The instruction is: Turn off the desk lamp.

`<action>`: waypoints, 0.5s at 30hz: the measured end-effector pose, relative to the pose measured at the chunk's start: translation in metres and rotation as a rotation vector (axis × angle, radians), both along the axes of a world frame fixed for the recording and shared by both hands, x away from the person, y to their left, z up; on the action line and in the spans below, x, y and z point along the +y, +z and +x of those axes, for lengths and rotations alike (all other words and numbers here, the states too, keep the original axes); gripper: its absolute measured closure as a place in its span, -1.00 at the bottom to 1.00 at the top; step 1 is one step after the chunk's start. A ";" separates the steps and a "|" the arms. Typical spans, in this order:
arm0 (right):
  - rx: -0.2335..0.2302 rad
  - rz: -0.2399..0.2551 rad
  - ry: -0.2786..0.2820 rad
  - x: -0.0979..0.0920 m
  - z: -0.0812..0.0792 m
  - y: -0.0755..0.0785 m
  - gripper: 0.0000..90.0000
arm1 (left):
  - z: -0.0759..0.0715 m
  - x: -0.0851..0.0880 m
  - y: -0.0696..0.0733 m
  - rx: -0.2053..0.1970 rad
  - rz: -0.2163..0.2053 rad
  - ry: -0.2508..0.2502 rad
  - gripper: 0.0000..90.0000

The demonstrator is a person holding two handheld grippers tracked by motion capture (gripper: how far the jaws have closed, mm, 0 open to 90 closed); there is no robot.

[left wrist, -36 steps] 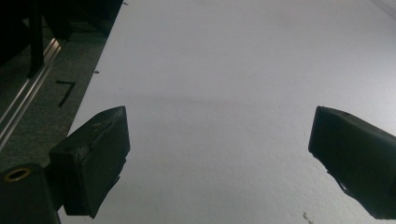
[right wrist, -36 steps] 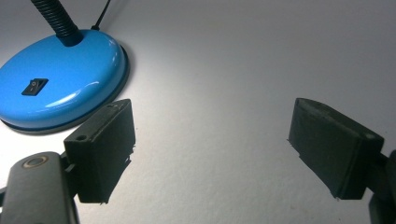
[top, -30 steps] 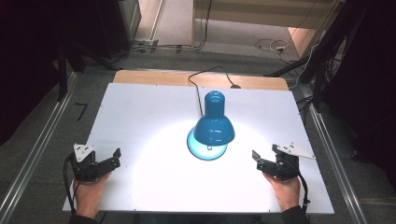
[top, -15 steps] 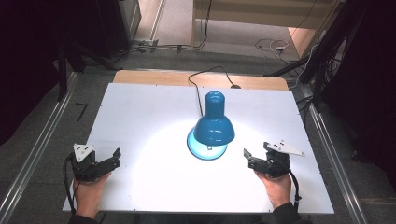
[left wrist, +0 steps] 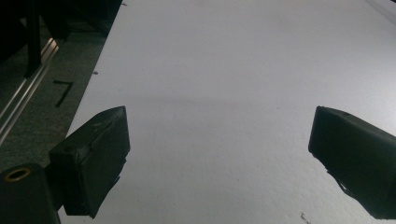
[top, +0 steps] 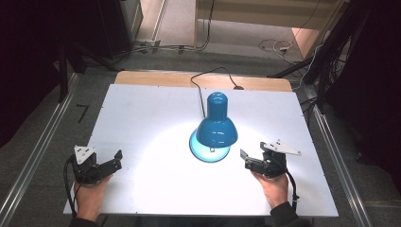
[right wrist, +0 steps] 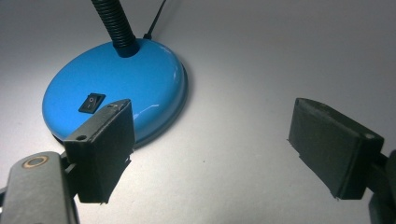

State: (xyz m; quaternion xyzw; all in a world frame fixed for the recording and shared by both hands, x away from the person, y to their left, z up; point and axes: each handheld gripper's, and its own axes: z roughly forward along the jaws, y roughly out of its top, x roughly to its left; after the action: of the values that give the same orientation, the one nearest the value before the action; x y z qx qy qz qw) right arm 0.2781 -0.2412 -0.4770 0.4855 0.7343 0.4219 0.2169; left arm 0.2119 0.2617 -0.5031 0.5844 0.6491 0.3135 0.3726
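Note:
A blue desk lamp (top: 216, 125) stands lit in the middle of the white table (top: 151, 113), its shade tipped down over its round base (top: 208, 152). In the right gripper view the base (right wrist: 130, 88) shows a black rocker switch (right wrist: 91, 102) and a black flexible neck (right wrist: 112, 21). My right gripper (top: 248, 161) is open, just right of the base and close to it; its left jaw stands in front of the base rim. My left gripper (top: 111, 161) is open near the table's front left corner, with bare table between its jaws.
The lamp's black cord (top: 203, 80) runs from the base to the far table edge. A wooden strip (top: 156, 78) borders the far side. Metal rails (top: 33, 156) flank the table. A pool of light lies on the table around the lamp.
My right gripper has moved left towards the lamp base. The left gripper and the lamp have stayed where they were.

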 end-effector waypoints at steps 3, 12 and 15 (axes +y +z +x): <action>-0.004 -0.005 0.002 0.001 0.000 0.000 -0.71 | 0.000 0.000 0.000 -0.002 -0.002 0.000 -0.87; -0.003 -0.008 0.018 0.010 0.002 -0.001 -0.71 | 0.000 -0.001 0.000 -0.001 -0.001 0.000 -0.87; -0.003 -0.012 0.025 0.015 0.002 -0.002 -0.71 | 0.000 -0.001 0.000 -0.001 -0.001 0.000 -0.87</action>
State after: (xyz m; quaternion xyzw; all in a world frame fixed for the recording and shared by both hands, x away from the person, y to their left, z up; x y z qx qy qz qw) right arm 0.2805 -0.2262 -0.4791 0.4744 0.7426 0.4207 0.2156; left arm 0.2122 0.2611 -0.5027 0.5841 0.6490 0.3134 0.3735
